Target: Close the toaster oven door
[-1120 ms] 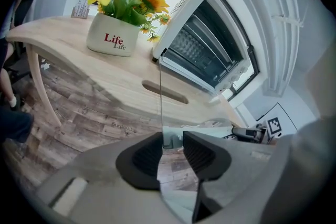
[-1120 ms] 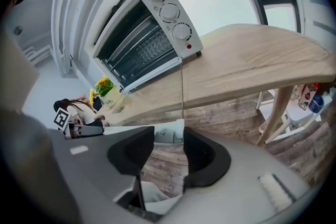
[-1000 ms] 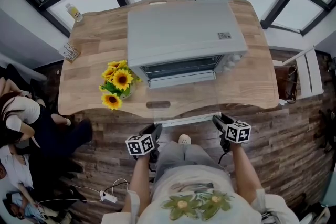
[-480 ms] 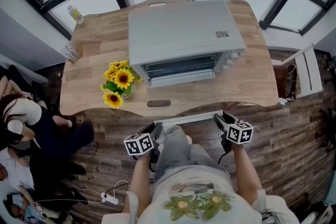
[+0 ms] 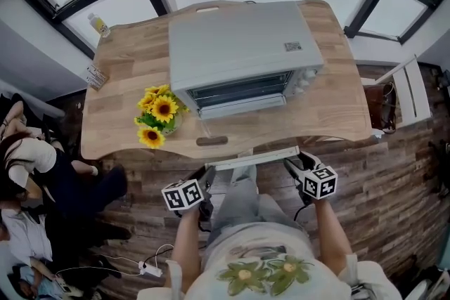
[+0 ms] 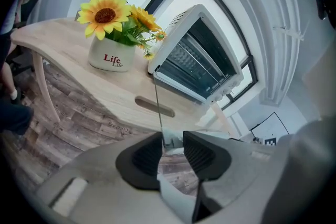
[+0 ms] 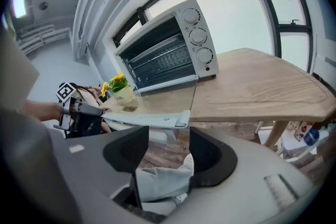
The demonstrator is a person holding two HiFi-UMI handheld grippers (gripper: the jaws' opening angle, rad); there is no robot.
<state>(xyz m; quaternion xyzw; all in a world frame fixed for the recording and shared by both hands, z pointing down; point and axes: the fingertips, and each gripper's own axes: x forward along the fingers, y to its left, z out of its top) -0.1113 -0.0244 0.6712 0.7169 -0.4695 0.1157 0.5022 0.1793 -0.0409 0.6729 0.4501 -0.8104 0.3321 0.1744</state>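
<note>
Left tool [image 6: 173, 150] pinches the left end of the door handle [image 5: 253, 159]. Right tool [image 7: 167, 150] jaws have just been opening and now stand spread, with the handle's right end just ahead of them and the pads not on it. The glass door [image 5: 242, 133] is swung open, reaching out past the near edge of the table [image 5: 337, 105]; behind it the toaster oven [image 5: 239, 46] sits mid-table, with a pot of sunflowers [image 5: 158, 112] just to its left.

White floral shirt [image 5: 256, 270], grey trousers [image 5: 242, 211], marker-cubed grippers [image 5: 209, 172] [image 5: 291, 162]
</note>
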